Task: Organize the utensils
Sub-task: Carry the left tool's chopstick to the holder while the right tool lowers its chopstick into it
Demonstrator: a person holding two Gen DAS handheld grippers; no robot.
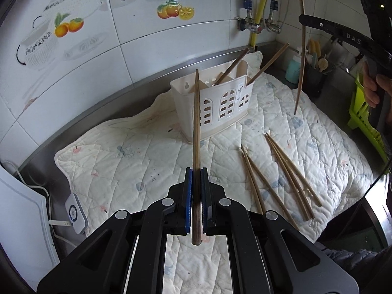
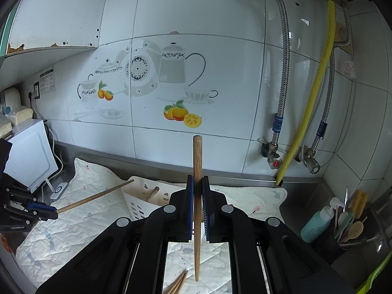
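Nearest to me, the left gripper (image 1: 196, 171) has its jaws clamped on a single brown chopstick (image 1: 196, 132), which runs forward along the fingers with its narrow tip pointing at the holder. Off to the right, the right gripper (image 2: 198, 180) is held higher, jaws pinched on a second chopstick (image 2: 197, 196) that hangs almost upright, thick end up and tip well clear of the cloth.

Below them, on the quilted cloth (image 1: 117, 152) that covers the worktop, a loose scatter of chopsticks (image 1: 281, 178) lies to the right of the holder, about six as far as I can count. None of these has been touched yet.

Further back stands the white plastic utensil holder (image 1: 215, 107) with its arched cut-outs. At least two chopsticks (image 1: 232, 69) already lean in its compartments, thick ends sticking out.

So I would judge the job under way but well short of half done: a few sticks are in, two are in the air waiting to go in, and the scatter on the cloth is left.

Behind it all is the tiled wall (image 2: 196, 49) with teapot decals.
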